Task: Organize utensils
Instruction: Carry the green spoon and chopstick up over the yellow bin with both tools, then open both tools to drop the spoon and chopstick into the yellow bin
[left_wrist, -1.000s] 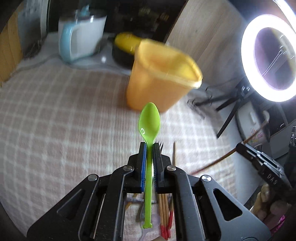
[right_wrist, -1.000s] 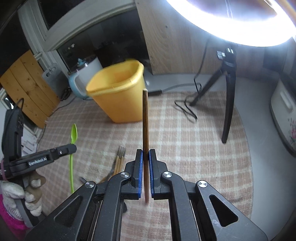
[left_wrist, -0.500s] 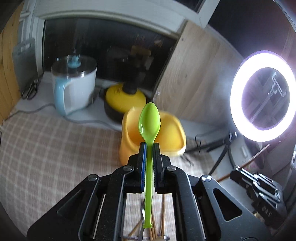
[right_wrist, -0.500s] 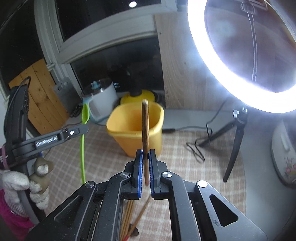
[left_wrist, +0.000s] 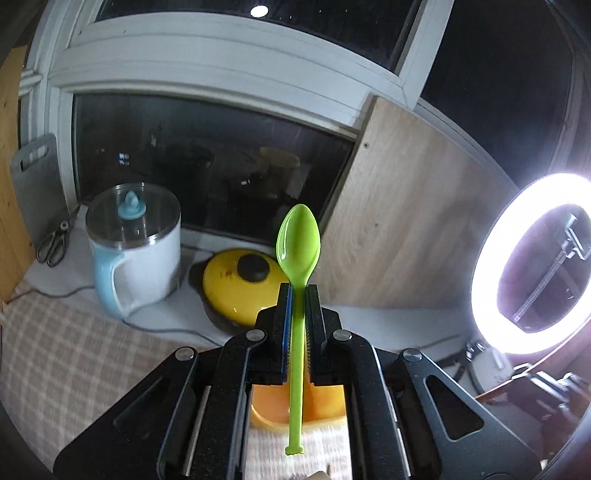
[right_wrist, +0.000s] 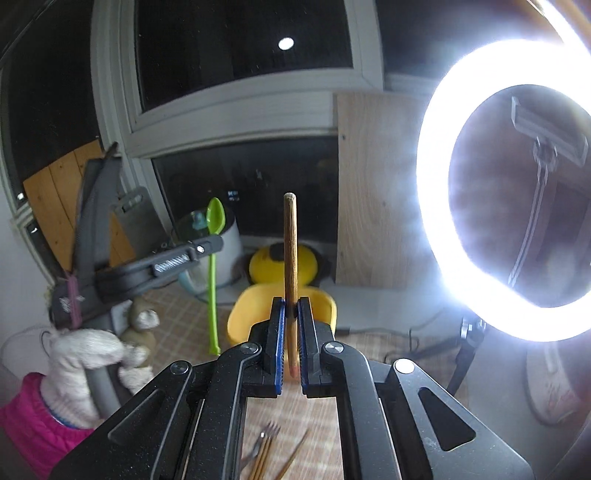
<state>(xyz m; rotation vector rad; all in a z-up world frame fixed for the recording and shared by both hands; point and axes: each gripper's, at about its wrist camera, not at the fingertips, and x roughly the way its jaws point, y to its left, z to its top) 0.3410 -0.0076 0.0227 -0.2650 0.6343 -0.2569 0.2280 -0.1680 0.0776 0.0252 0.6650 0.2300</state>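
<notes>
Holding both up over the counter (right_wrist: 184, 317), we've 1 green spoon (left_wrist: 297, 236) clamped in left hand-held gripper (left_wrist: 298, 291), 1 chopstick (right_wrist: 290, 258) in right hand-held gripper (right_wrist: 290, 306); 1 yellow bin (right_wrist: 255, 306) below.

text: one white label on the side of the left gripper (right_wrist: 207, 248), seen from the right wrist view | legibility: too blurred to read letter for letter | other writing: none readable on the ring light (right_wrist: 517, 192) or the kettle (left_wrist: 136, 254)
</notes>
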